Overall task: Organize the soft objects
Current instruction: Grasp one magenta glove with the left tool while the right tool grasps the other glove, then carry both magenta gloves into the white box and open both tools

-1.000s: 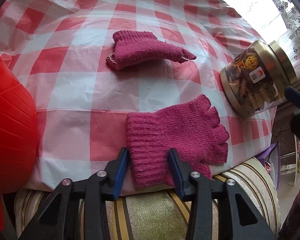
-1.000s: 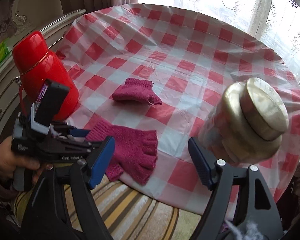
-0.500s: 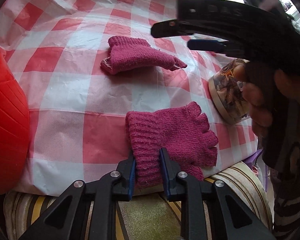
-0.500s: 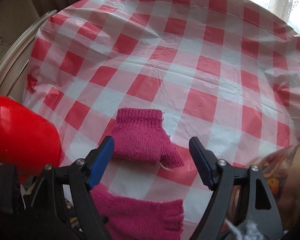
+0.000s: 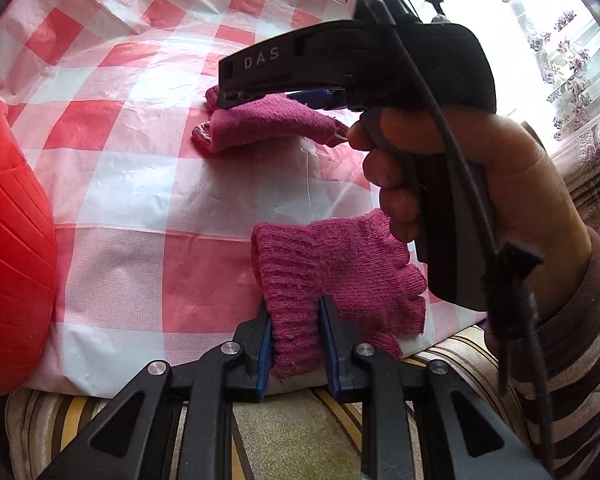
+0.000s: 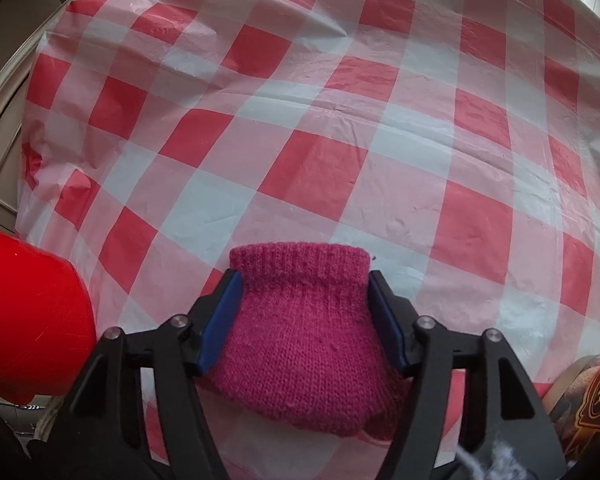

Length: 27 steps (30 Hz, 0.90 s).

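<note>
Lying flat, two magenta knit gloves (image 5: 340,272) show ribbed cuffs.

The far half of the checked tablecloth (image 6: 380,80) is bare and passable to its far edge; a red flask (image 6: 24,312) blocks the left edge, and a printed jar (image 6: 592,392) stands at the near right edge. Between the folded glove (image 5: 260,124) and the flat glove (image 5: 340,272) at the near edge, the right hand (image 5: 480,184) fills the right side; bare cloth lies open toward the flask.
</note>
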Tool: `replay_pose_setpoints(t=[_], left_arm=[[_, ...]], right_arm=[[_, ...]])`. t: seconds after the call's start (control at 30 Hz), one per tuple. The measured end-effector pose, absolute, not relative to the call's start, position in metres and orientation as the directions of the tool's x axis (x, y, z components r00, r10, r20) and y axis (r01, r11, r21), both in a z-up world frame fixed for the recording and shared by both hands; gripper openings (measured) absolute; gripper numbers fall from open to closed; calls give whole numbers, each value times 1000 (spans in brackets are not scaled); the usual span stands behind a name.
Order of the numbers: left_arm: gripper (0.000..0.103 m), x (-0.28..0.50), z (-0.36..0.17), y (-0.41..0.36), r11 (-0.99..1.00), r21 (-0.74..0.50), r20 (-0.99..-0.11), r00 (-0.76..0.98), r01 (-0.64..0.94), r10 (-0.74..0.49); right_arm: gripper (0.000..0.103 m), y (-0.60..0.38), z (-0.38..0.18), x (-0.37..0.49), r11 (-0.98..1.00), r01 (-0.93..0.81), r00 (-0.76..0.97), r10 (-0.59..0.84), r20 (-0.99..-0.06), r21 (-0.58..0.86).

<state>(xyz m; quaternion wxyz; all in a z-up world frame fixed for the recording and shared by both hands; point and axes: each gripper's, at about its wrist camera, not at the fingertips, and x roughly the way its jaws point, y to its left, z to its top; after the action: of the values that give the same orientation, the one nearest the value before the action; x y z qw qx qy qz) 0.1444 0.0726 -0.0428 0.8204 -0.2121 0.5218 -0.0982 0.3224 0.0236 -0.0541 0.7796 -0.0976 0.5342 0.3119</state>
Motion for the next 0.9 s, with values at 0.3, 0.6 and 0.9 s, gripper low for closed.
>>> replay_pose_setpoints(t=[0.3,0.6,0.9], left_arm=[[22,137,-34,81,881,-468,-790,479,-66,-383],[21,118,-5,75,903,-425,-771,547,-58,-328],[21,105,36,38,934,-357,-747,594,21,-299]], right_arm=[[26,18,-32,312,779,-612,312,398,-863,138],[26,-33,34,277,789,-602,427,447,-786,122],[26,-112,90,219,816,-567,523,463,-716,114]])
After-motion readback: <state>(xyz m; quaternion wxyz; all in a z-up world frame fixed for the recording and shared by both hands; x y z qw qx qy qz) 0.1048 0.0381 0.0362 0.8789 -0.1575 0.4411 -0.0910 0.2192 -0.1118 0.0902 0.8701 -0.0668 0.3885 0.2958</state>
